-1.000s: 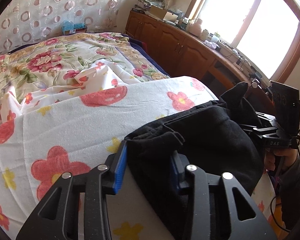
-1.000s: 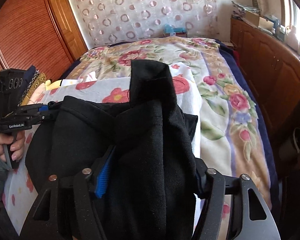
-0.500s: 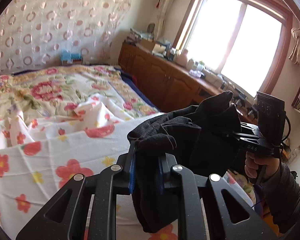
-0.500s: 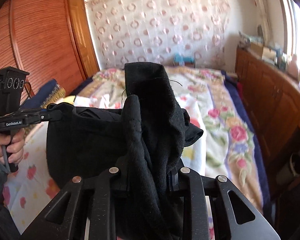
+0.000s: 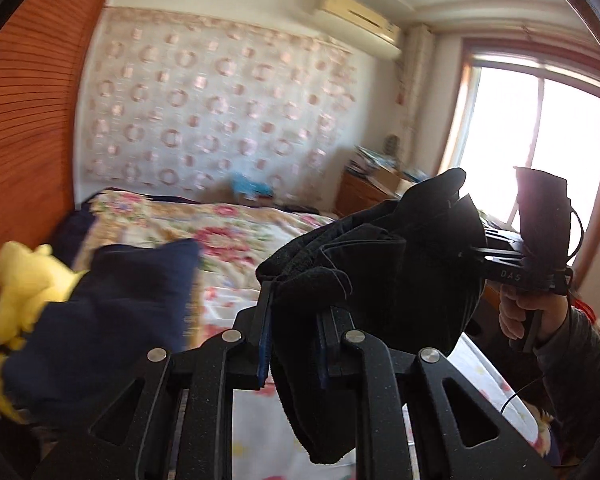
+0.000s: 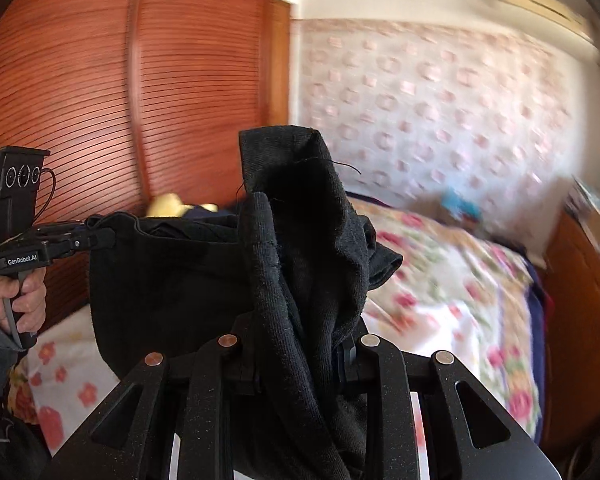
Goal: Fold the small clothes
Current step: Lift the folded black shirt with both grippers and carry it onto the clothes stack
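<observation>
**Black garment lifted off the bed**

Left view: your left gripper (image 5: 292, 344) pinches the black garment (image 5: 380, 264), now up in the air above the flowery bed (image 5: 236, 240).

Right view: your right gripper (image 6: 300, 364) has squeezed shut on it too. Next, spread it flat.

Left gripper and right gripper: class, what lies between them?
The black garment spans from left gripper to right gripper, clearest in the right wrist view.

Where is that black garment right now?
The black garment hangs in the air above the bed, stretched between the left gripper and the right gripper, both shut on it.
</observation>
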### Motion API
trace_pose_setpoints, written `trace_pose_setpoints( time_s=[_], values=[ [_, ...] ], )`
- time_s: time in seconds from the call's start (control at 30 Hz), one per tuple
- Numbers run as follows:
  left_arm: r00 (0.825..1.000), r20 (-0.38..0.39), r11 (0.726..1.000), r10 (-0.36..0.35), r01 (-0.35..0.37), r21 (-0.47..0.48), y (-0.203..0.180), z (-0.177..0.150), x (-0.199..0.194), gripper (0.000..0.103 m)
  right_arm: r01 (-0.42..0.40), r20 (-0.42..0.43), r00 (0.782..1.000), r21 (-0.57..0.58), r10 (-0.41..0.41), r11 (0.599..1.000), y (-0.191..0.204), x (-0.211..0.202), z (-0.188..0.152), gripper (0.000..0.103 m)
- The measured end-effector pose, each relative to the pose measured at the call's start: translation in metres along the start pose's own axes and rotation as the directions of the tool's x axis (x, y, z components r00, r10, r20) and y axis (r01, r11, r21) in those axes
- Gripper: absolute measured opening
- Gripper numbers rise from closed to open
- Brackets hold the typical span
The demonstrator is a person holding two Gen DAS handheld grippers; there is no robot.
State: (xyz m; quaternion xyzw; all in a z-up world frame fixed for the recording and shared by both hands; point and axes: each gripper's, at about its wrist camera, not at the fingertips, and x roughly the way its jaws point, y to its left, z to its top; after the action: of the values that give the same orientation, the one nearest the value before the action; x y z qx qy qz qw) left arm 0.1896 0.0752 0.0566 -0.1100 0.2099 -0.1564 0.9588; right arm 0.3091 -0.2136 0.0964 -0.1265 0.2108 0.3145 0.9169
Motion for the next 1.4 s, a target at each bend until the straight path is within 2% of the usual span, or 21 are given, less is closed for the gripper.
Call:
trace_pose_setpoints(
  time_s=[0.13, 0.27, 0.4, 0.47, 0.53, 0.63, 0.7, 0.8, 0.93, 1.03, 1.2, 1.3, 1.4],
  values=[
    [0.993, 0.046, 0.992, 0.110, -0.107, -0.060, 0.044, -0.005, -0.021, 0.019, -0.092, 0.005, 0.996, -0.111, 0.093, 0.990, 0.043, 0.044, 0.049, 0.025],
    [0.977, 0.069, 0.971, 0.200, -0.189, -0.148, 0.088, -0.019, -0.037, 0.019, -0.167, -0.011, 0.986, -0.196, 0.168, 0.966, 0.075, 0.088, 0.093, 0.025],
    [0.960, 0.000, 0.939, 0.280, -0.274, -0.210, 0.123, -0.046, -0.015, 0.019, -0.249, -0.080, 0.968, -0.234, 0.236, 0.940, 0.088, 0.158, 0.127, 0.025],
    [0.954, -0.046, 0.926, 0.295, -0.298, -0.233, 0.134, -0.061, -0.003, 0.018, -0.265, -0.123, 0.963, -0.243, 0.241, 0.933, 0.098, 0.200, 0.134, 0.025],
    [0.950, -0.070, 0.917, 0.305, -0.312, -0.248, 0.141, -0.071, 0.005, 0.018, -0.271, -0.169, 0.957, -0.244, 0.234, 0.931, 0.092, 0.245, 0.142, 0.025],
    [0.945, -0.084, 0.911, 0.315, -0.326, -0.252, 0.146, -0.077, 0.009, 0.018, -0.269, -0.196, 0.955, -0.258, 0.222, 0.928, 0.094, 0.285, 0.146, 0.026],
    [0.941, -0.098, 0.907, 0.325, -0.339, -0.250, 0.151, -0.081, 0.010, 0.018, -0.279, -0.206, 0.951, -0.246, 0.231, 0.928, 0.093, 0.298, 0.150, 0.028],
    [0.937, -0.111, 0.900, 0.330, -0.348, -0.263, 0.155, -0.088, 0.010, 0.018, -0.272, -0.196, 0.953, -0.202, 0.233, 0.941, 0.081, 0.299, 0.161, 0.036],
    [0.935, -0.109, 0.896, 0.338, -0.355, -0.267, 0.161, -0.090, -0.001, 0.018, -0.157, -0.102, 0.985, -0.155, 0.143, 0.975, 0.084, 0.268, 0.158, 0.052],
    [0.934, -0.110, 0.895, 0.340, -0.357, -0.268, 0.162, -0.088, -0.005, 0.018, -0.103, -0.050, 0.994, -0.164, 0.096, 0.981, 0.097, 0.242, 0.141, 0.053],
    [0.928, -0.119, 0.890, 0.354, -0.373, -0.261, 0.160, -0.088, -0.007, 0.019, -0.163, -0.085, 0.985, -0.155, 0.152, 0.974, 0.114, 0.212, 0.102, 0.053],
    [0.922, -0.124, 0.892, 0.366, -0.385, -0.237, 0.158, -0.087, -0.005, 0.019, -0.195, -0.114, 0.977, -0.113, 0.182, 0.974, 0.114, 0.216, 0.082, 0.053],
    [0.915, -0.137, 0.892, 0.379, -0.401, -0.209, 0.154, -0.083, -0.004, 0.020, -0.165, -0.153, 0.977, -0.094, 0.150, 0.982, 0.111, 0.231, 0.076, 0.053]
  ],
)
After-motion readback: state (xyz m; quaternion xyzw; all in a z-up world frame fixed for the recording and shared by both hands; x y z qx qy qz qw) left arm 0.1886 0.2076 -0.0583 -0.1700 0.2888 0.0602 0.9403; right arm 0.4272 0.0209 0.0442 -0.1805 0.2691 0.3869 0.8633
